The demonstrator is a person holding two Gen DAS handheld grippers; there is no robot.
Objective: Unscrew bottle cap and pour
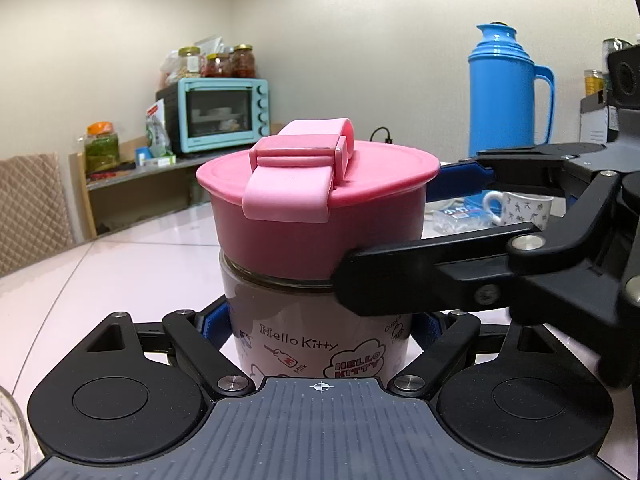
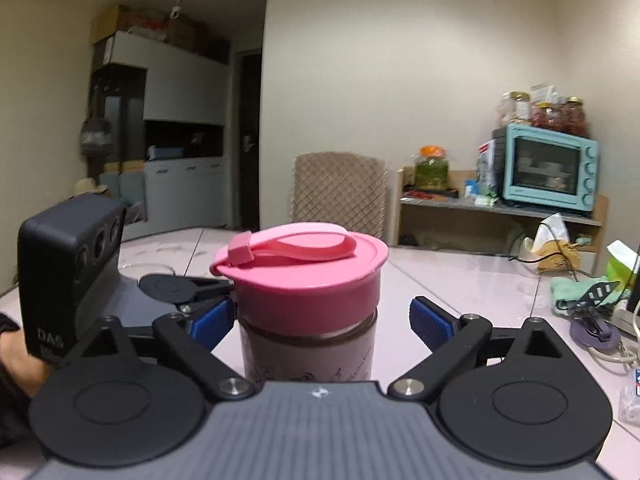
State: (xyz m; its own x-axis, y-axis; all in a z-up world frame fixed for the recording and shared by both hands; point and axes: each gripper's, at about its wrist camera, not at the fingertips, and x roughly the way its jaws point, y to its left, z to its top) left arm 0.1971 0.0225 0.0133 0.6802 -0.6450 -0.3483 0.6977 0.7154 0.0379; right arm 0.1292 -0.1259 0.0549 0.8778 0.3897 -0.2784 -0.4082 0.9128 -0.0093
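Observation:
A Hello Kitty bottle (image 1: pixel 320 344) with a pink screw cap (image 1: pixel 316 200) and a pale pink strap stands upright on the pale table. My left gripper (image 1: pixel 320 326) is shut on the bottle's body below the cap. My right gripper (image 2: pixel 322 316) reaches in from the right at cap height; in the right wrist view the cap (image 2: pixel 308 280) sits between its blue pads (image 2: pixel 430 318), which stand apart from it, so it is open. The right gripper's fingers (image 1: pixel 420 276) also show in the left wrist view, on either side of the cap.
A blue thermos (image 1: pixel 508 92) and a white patterned mug (image 1: pixel 520 208) stand behind the bottle on the table (image 1: pixel 120 264). A glass rim (image 1: pixel 12 432) shows at the lower left. A teal toaster oven (image 2: pixel 548 168) and jars sit on a shelf; a chair (image 2: pixel 340 192) stands beyond the table.

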